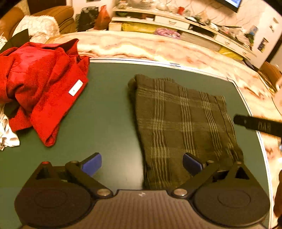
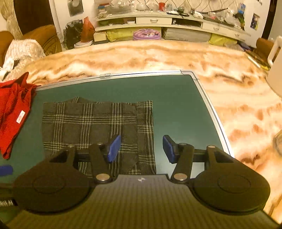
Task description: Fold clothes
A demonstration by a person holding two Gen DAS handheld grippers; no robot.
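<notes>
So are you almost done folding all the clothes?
Not yet. The plaid garment lies flat on the green mat in a neat rectangle, so it looks folded. Nothing is in hand: the left gripper and right gripper both have open, empty jaws. The red garment is still a crumpled heap, with white cloth beside it.

Home living room: brown sofa [image 2: 47, 35], cluttered wall shelves [image 2: 158, 21], TV [image 1: 229, 3].

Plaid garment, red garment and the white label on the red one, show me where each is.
plaid garment [image 2: 91, 121], right wrist view, middle of its folded top layer.
red garment [image 1: 40, 79], left wrist view, centre of the crumpled heap.
white label [image 1: 75, 87], left wrist view, middle of the tag.
</notes>
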